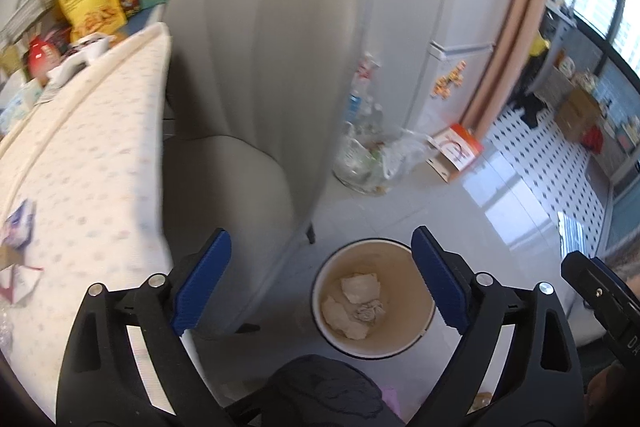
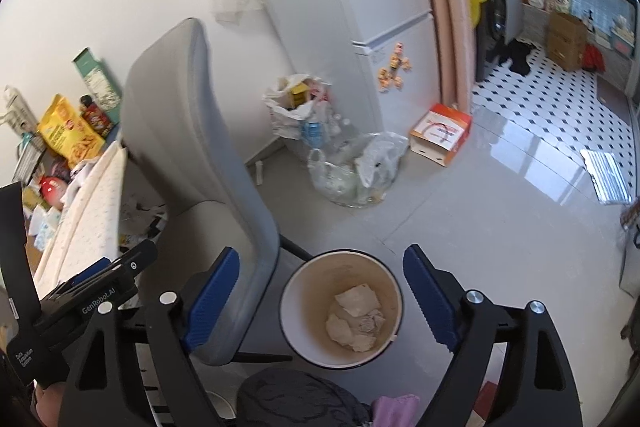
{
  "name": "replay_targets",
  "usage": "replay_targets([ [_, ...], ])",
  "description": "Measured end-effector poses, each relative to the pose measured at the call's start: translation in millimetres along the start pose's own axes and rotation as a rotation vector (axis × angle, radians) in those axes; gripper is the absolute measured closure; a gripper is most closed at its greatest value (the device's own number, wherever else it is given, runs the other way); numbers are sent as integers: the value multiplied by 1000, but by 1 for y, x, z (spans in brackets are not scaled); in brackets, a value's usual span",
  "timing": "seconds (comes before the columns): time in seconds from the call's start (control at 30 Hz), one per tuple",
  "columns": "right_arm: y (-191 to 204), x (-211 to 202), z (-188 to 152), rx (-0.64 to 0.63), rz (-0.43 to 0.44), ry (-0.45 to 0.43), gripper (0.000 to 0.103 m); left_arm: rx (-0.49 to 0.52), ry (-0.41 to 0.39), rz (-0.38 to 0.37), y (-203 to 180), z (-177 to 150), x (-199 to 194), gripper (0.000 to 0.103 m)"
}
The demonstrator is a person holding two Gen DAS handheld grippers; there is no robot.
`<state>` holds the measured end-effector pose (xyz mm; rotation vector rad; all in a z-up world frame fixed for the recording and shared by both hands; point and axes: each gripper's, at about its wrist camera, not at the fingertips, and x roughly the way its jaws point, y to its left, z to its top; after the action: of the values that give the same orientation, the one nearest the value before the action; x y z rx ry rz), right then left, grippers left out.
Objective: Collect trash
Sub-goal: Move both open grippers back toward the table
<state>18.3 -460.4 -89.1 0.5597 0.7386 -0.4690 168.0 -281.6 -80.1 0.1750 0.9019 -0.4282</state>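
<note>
Trash (image 2: 357, 319), crumpled paper, lies in the bin (image 2: 294, 311) on the floor beside the chair (image 2: 192, 155). Our left gripper (image 1: 320, 281) and right gripper (image 2: 320, 293) hang above it, jaws apart and empty; the drop looks done, so next we fetch scraps from the table (image 1: 80, 155).

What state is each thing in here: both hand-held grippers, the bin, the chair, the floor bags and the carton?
Left hand-held gripper: open, nothing between the jaws.
Right hand-held gripper: open, empty.
Bin: upright, lidless, crumpled paper at the bottom.
Chair: upright, unoccupied.
Plastic bags: on the floor, open-topped.
Orange-and-white carton: on the floor, tilted.
</note>
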Motion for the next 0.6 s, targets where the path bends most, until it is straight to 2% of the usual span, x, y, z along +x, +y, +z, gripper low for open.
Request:
replay_targets([
  [0.3, 60, -15, -8, -90, 79, -10, 13, -95, -65, 67, 62, -4, -40, 9],
  [0.6, 112, -30, -17, -165, 143, -24, 12, -177, -124, 113, 118, -15, -76, 9],
])
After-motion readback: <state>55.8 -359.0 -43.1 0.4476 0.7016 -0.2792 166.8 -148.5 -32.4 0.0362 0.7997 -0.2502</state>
